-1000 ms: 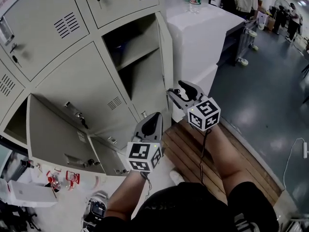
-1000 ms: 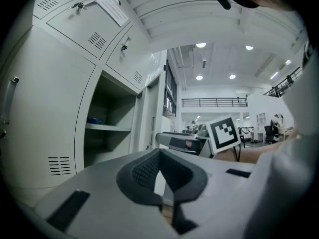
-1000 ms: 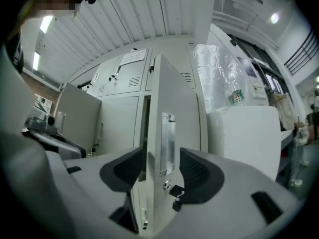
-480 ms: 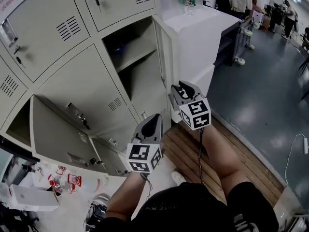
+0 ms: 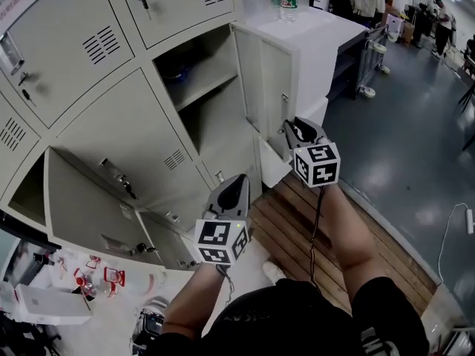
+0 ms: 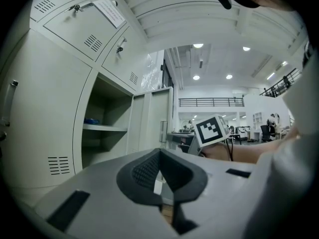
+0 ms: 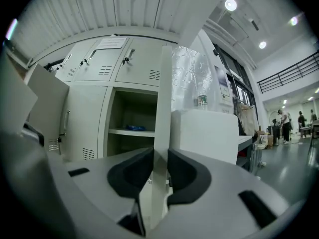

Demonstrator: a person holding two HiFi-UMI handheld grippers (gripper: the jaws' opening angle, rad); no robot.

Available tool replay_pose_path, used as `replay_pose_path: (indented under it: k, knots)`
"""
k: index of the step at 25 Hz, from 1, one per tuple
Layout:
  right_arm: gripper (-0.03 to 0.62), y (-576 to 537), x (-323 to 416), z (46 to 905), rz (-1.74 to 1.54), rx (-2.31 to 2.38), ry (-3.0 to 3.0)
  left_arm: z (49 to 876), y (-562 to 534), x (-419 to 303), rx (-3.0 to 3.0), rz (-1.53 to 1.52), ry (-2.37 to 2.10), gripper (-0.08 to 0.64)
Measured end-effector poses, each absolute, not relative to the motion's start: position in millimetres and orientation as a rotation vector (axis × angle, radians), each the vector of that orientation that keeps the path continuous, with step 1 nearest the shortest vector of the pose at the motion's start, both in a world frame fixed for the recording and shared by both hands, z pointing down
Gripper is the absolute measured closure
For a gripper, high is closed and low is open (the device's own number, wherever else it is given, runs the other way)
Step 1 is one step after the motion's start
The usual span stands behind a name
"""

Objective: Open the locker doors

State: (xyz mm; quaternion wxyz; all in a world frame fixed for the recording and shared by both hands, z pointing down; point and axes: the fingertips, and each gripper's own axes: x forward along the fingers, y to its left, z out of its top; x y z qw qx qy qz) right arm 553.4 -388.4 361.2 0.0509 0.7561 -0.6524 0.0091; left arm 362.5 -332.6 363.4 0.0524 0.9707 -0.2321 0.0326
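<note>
Locker door (image 5: 271, 95) edge partly behind right tool (image 5: 292, 129)

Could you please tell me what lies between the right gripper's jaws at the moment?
The edge of the open locker door: the right gripper, whose jaws have just been closing, pinches it, as the right gripper view shows.

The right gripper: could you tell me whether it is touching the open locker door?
Touching. The right gripper view shows the right gripper, jaws just closed further, pinching the locker door's edge between both pads.
</note>
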Motion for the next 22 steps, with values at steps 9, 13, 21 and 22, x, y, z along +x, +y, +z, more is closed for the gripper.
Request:
replay_pose_path:
  k: [9, 13, 21, 22]
  knots:
    - [0.506, -388.7, 564.2, 361.9, 0.04, 2.324, -1.977, 364.8, -337.1, 361.2, 2.948, 0.102, -0.724, 0.561]
    - [0.504, -388.7, 564.1, 361.6, 0.025, 2.316, -1.968, 365.2, -337.2, 361.0, 2.947, 0.102, -0.726, 0.561]
    - [0.48, -377.9, 565.2, 357.3, -0.022, 2.345, -1.931, 362.3, -335.2, 355.2, 2.948, 0.091, -0.724, 0.561]
    - [0.48, -376.4, 564.8, 356.0, -0.029, 2.349, -1.928, 362.1, -335.1, 353.9, 2.95, 0.091, -0.724, 0.561]
